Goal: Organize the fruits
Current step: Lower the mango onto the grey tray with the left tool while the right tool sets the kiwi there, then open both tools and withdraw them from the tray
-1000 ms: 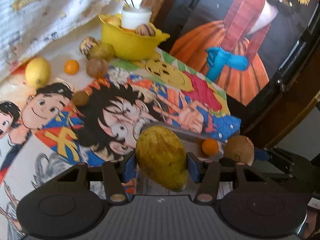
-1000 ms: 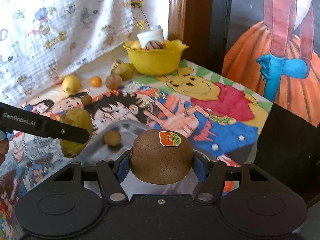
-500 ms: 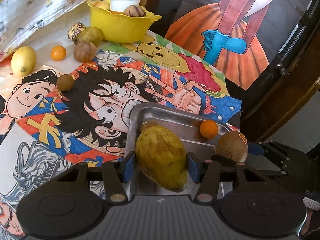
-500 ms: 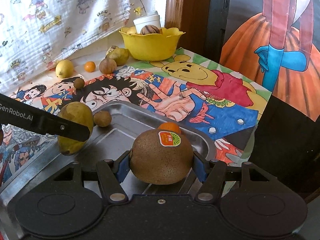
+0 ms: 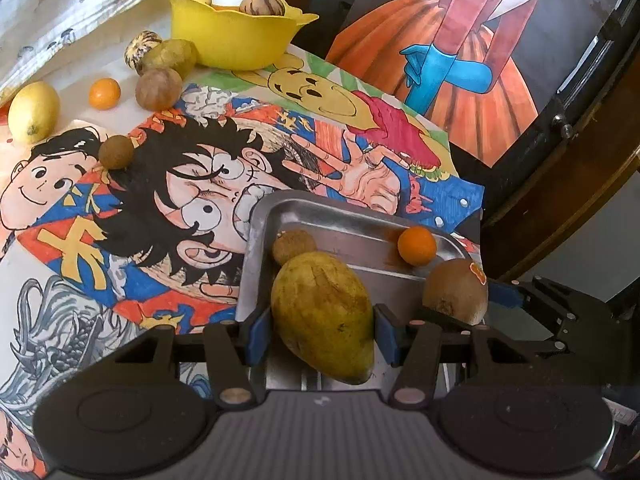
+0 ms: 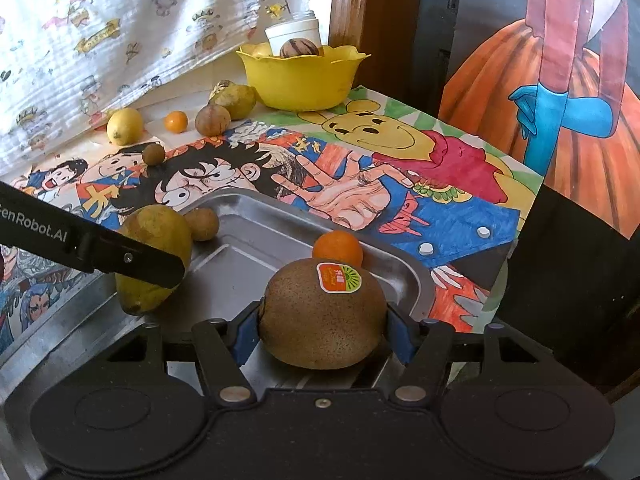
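Blue pads of left gripper (image 5: 323, 330) clamp a yellow-green mango (image 5: 323, 316) between them, held over near end of steel tray (image 5: 260, 240). Right gripper (image 6: 322, 334) clamps a stickered kiwi (image 6: 322, 314) likewise, above same tray. Small orange (image 6: 338, 249) and small brown fruit (image 5: 294, 245) lie in tray

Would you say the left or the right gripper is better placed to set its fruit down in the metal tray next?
Probably the right gripper: its kiwi hangs over the metal tray's open floor. The left gripper's mango sits near the tray's edge.
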`<state>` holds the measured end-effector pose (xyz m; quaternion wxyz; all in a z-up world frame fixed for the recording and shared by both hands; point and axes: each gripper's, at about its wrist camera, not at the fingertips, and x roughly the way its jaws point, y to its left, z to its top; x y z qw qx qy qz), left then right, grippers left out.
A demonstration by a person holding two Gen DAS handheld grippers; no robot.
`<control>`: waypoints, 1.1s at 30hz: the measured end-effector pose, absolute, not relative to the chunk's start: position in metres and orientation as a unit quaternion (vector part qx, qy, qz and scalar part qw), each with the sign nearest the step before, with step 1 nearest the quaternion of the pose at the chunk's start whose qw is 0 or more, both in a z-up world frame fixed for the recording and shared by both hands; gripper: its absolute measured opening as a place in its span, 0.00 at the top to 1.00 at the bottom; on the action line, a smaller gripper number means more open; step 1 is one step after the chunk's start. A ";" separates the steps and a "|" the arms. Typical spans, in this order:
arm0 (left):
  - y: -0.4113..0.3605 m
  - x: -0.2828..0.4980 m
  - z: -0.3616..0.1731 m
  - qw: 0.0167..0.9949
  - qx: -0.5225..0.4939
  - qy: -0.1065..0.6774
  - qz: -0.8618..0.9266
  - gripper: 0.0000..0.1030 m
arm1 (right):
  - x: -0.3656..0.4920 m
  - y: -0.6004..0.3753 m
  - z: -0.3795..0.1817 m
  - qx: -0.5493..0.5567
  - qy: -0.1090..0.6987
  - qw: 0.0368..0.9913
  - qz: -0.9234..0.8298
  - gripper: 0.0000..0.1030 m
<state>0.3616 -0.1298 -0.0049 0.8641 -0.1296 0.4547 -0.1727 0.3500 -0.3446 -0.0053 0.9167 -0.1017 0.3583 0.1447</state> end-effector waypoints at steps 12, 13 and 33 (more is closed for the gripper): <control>-0.114 0.356 0.014 0.869 -0.153 0.443 -0.159 0.28 | 0.327 -0.347 0.020 -0.094 0.334 0.928 0.133 0.20; -0.112 0.354 0.018 0.872 -0.151 0.438 -0.156 0.25 | 0.323 -0.347 0.025 -0.091 0.329 0.930 0.133 0.17; -0.059 0.205 0.089 0.955 -0.066 0.265 -0.114 0.00 | 0.160 -0.309 0.091 -0.046 0.314 0.939 0.136 0.01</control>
